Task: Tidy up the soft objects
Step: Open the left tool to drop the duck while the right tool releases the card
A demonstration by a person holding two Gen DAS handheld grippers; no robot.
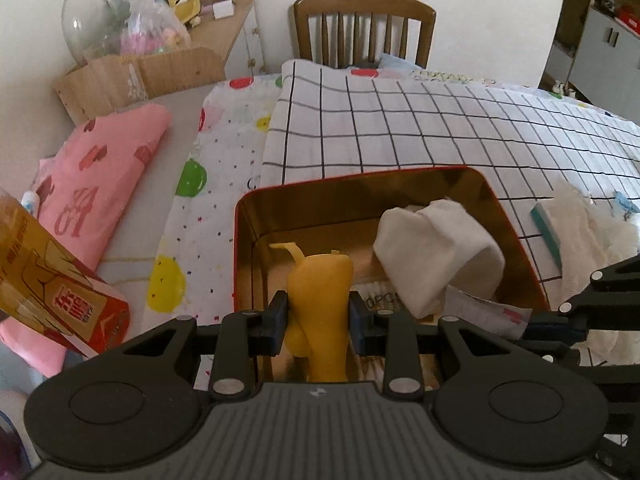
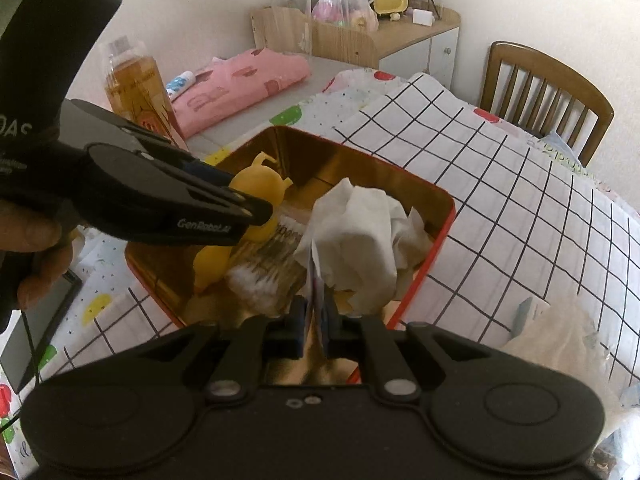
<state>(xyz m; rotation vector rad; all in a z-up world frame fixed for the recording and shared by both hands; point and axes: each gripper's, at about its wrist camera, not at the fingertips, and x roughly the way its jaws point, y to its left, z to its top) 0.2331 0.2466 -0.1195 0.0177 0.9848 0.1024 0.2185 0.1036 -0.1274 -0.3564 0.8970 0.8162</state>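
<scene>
A red-rimmed tin with a gold inside lies open on the checked cloth. My left gripper is shut on a yellow rubbery toy and holds it over the tin's left half; its blue pads press both sides of the toy. My right gripper is shut on the thin edge of a plastic packet of white tissue, which hangs crumpled inside the tin. In the right wrist view, the left gripper comes in from the left with the yellow toy. A pack of cotton swabs lies on the tin's floor.
A folded pink cloth and an amber bottle are left of the tin. A white fluffy item and a teal-edged pad lie right of it. A wooden chair and a cardboard box stand beyond.
</scene>
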